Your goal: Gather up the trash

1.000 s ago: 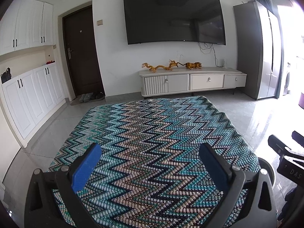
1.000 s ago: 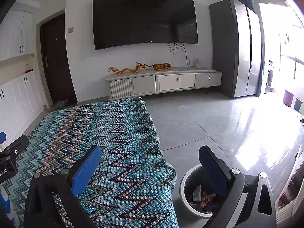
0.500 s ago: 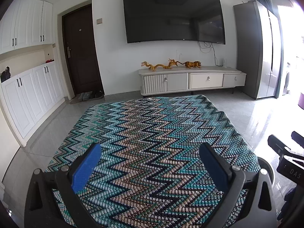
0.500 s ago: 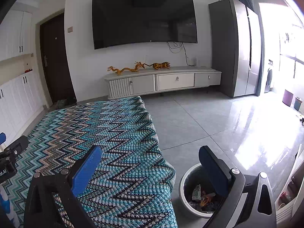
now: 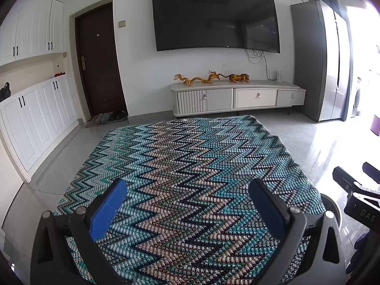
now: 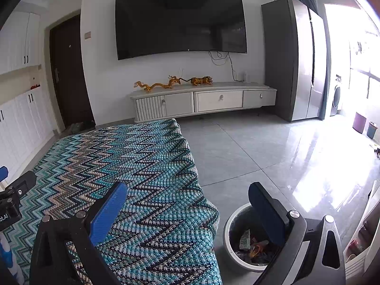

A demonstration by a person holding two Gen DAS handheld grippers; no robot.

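My left gripper (image 5: 187, 204) is open and empty above a table covered by a blue zigzag knitted cloth (image 5: 190, 166). My right gripper (image 6: 187, 206) is open and empty over the cloth's right edge (image 6: 154, 178). A white round trash bin (image 6: 231, 247) stands on the floor below the right fingers, with wrappers and scraps (image 6: 251, 244) inside. Its rim also shows in the left wrist view (image 5: 333, 207). No loose trash shows on the cloth.
A white TV cabinet (image 5: 237, 97) with gold figurines stands under a wall TV (image 5: 213, 19). A grey fridge (image 6: 294, 59) is at the right, white cupboards (image 5: 35, 118) and a dark door (image 5: 99, 59) at the left. Grey tiled floor (image 6: 273, 154) lies to the right.
Both grippers have lifted slightly, so the view has shifted a little. Both stay open and empty.
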